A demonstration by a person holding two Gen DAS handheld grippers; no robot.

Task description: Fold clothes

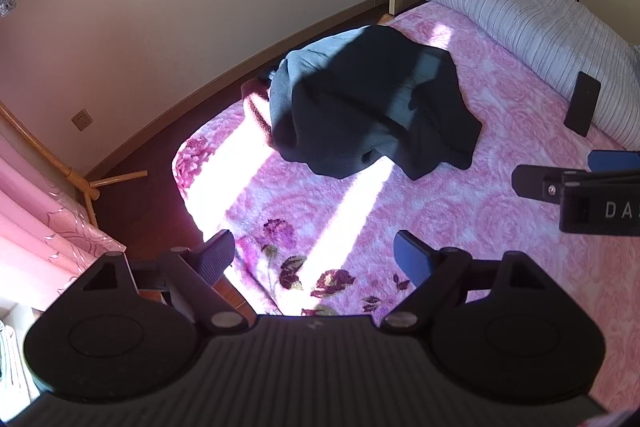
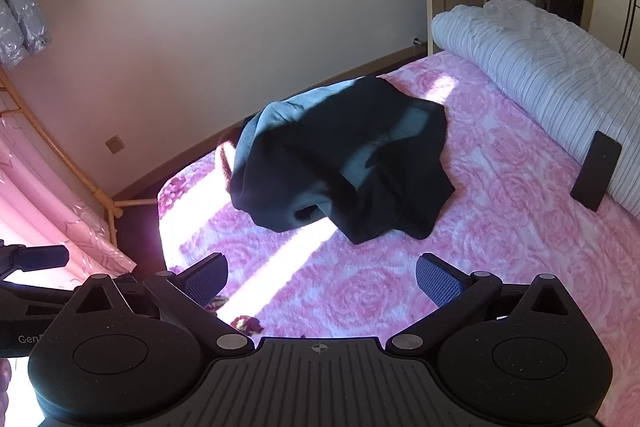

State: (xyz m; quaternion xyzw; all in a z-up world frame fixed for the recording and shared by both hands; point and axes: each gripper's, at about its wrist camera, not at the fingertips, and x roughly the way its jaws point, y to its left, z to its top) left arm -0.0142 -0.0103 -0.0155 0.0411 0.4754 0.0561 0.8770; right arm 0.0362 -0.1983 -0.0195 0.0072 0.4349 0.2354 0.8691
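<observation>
a dark garment (image 1: 372,103) lies crumpled in a heap on the pink floral bed (image 1: 500,227), near its far edge by the wall — well ahead of both tools. the left gripper (image 1: 320,259) and right gripper (image 2: 322,281) hover above the bedspread, fingers spread wide, holding nothing. a black phone (image 2: 596,175) leans against the rolled striped quilt (image 2: 540,67).

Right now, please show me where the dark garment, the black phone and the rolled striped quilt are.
dark garment (image 2: 344,167): right wrist view, middle of the crumpled heap.
black phone (image 2: 596,177): right wrist view, middle of its dark face.
rolled striped quilt (image 1: 520,15): left wrist view, top of the roll.
</observation>
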